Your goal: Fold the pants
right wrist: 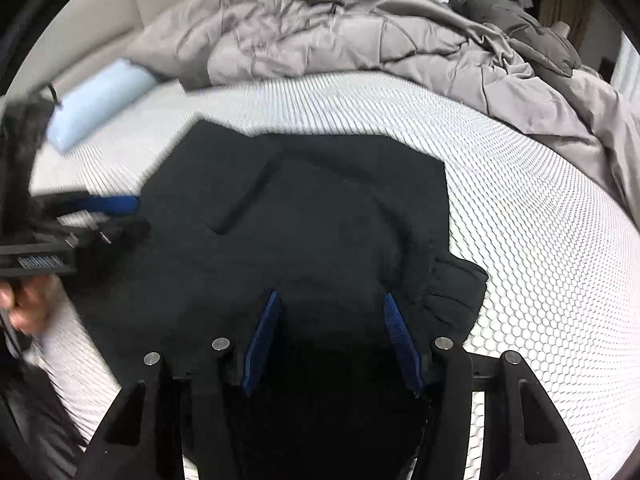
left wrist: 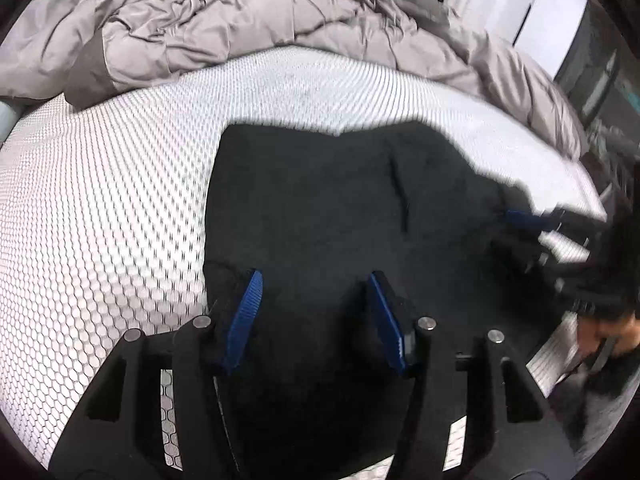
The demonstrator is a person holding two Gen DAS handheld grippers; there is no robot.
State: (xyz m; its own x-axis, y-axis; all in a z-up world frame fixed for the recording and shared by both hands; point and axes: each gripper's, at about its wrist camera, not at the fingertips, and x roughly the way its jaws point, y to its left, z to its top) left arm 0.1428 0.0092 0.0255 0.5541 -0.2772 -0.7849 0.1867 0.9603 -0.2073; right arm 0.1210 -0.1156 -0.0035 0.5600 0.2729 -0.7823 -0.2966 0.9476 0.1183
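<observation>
Black pants (left wrist: 320, 200) lie in a flat, partly folded pile on a white honeycomb-patterned mattress (left wrist: 100, 200). My left gripper (left wrist: 314, 274) hovers over their near left part, its blue pads apart with only the cloth's surface showing between them. At that view's right edge, the right gripper (left wrist: 520, 228) reaches in over the pants' right side, blurred. In the right wrist view the pants (right wrist: 320, 220) show a folded layer and a gathered cuff at the right. My right gripper (right wrist: 331, 294) stands open above them. The left gripper (right wrist: 120, 216) enters from the left.
A rumpled grey comforter (left wrist: 240, 20) (right wrist: 360, 32) covers the far side of the bed. A light blue roll (right wrist: 92, 100) lies at the far left, and a dark grey bundle (right wrist: 512, 20) sits far right. A hand (right wrist: 28, 304) holds the left tool.
</observation>
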